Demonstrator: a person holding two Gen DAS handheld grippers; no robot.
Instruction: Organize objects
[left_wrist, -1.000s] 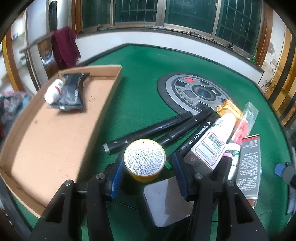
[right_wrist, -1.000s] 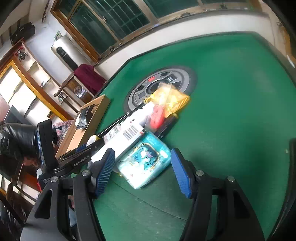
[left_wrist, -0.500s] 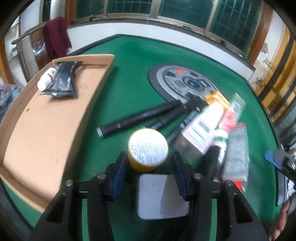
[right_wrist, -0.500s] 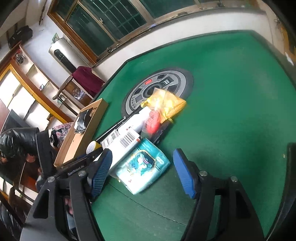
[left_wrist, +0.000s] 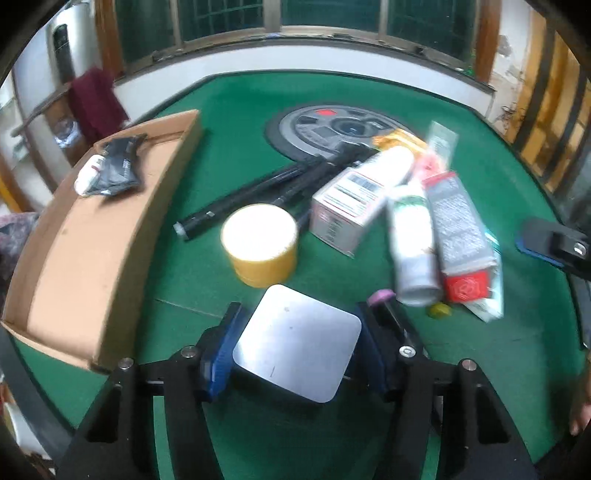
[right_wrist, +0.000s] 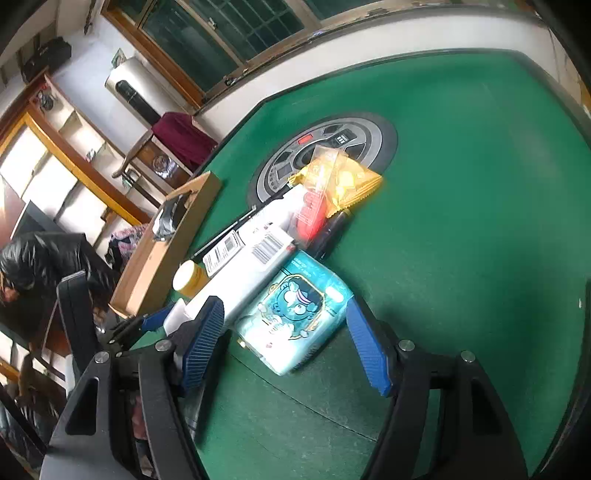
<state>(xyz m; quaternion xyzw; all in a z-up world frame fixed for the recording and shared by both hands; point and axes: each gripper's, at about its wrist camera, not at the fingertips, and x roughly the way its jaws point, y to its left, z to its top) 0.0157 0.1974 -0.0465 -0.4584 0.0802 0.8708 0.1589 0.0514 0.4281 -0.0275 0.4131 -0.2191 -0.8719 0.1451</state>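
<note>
left tongs (left_wrist: 295, 343) opening around silver block (left_wrist: 297, 347)

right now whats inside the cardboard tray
In the cardboard tray, a black pouch and a small white bottle lie at the far end. What's under the pouch is covered.

Left-wrist view: tray (left_wrist: 92, 258) at left on the counter (left_wrist: 240, 110), holding a pouch (left_wrist: 120, 171) and small bottle (left_wrist: 88, 176) at its far end. Jar (left_wrist: 259, 243) right of the tray; pens (left_wrist: 258, 192) behind it; box (left_wrist: 351, 203) and tubes (left_wrist: 412, 236) farther right.
</note>
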